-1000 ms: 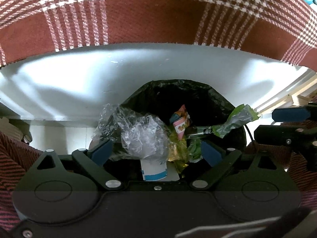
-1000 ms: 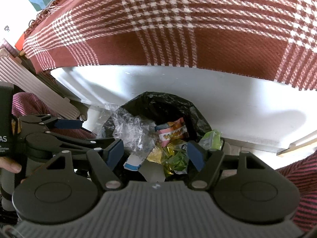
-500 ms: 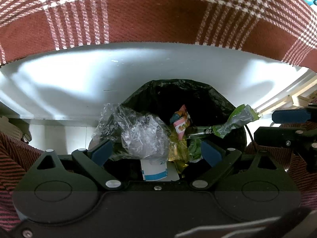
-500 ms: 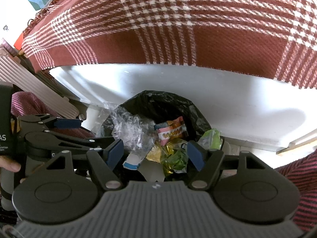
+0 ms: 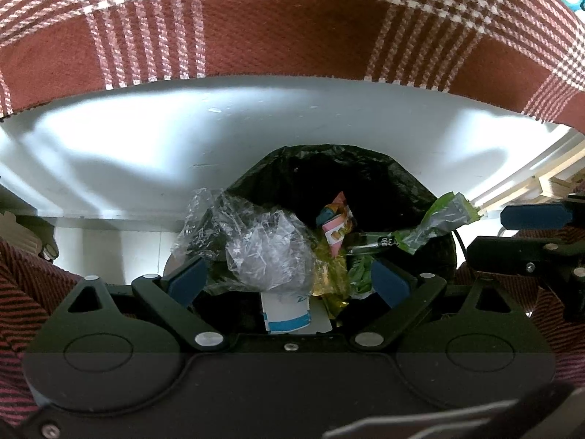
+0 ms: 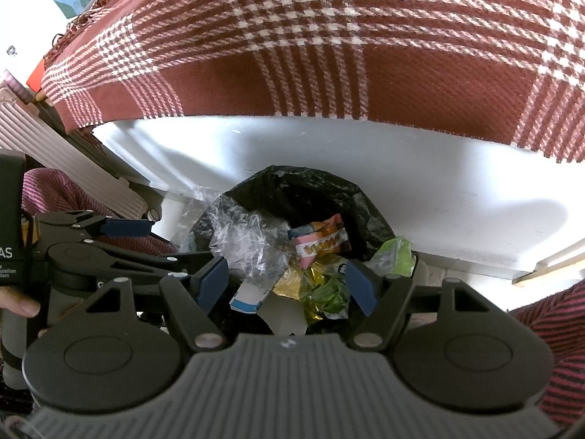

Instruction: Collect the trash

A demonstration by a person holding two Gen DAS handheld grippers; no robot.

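Note:
A bin lined with a black bag (image 5: 329,179) (image 6: 310,190) sits on the floor below both grippers, full of trash. On top lie crumpled clear plastic (image 5: 267,252) (image 6: 248,245), a pink snack wrapper (image 5: 338,225) (image 6: 321,243), a green wrapper (image 5: 435,225) (image 6: 396,256) hanging over the rim, gold foil (image 5: 329,274) (image 6: 296,280) and a white and blue carton (image 5: 287,312) (image 6: 248,296). My left gripper (image 5: 289,283) hovers open over the pile, holding nothing. My right gripper (image 6: 287,285) is open and bare too, just right of the left one.
A white table front (image 5: 182,139) (image 6: 420,183) stands behind the bin under a red plaid cloth (image 5: 292,29) (image 6: 329,47). The right gripper's fingers (image 5: 533,216) show at the left view's right edge. A ribbed beige panel (image 6: 55,153) stands at the left.

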